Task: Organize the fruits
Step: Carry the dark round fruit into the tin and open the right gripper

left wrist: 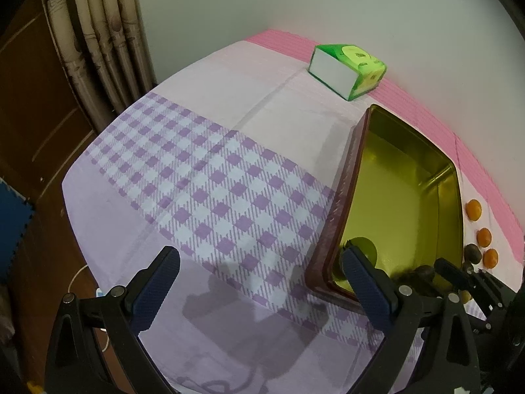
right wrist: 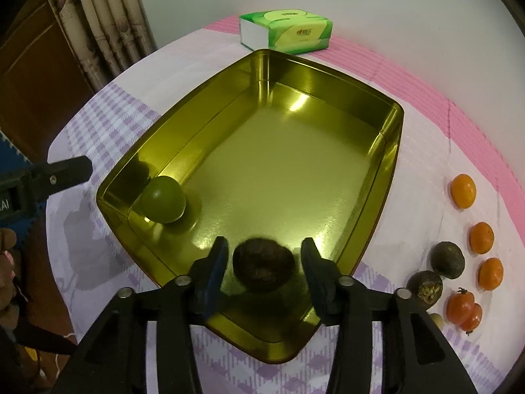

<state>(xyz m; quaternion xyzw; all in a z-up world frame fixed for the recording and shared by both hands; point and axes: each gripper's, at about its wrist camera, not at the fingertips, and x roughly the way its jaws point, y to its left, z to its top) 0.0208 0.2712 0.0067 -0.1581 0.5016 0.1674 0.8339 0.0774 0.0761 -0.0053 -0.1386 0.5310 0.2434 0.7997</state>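
Green fruit: in the left wrist view we see only its top, behind a finger pad.
Dark fruit: we find it blurred there, lower right.
Small pale thing: half-hidden at lower right; we cannot name it.
Hand: cut off at the left edge.

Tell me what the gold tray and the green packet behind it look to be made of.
The gold tray looks like thin sheet metal, probably tin, with a glossy lacquered finish: its walls mirror the green fruit and throw bright glints. The green packet seems to be soft printed plastic film over white paper tissues: shiny wrap, matte white end.
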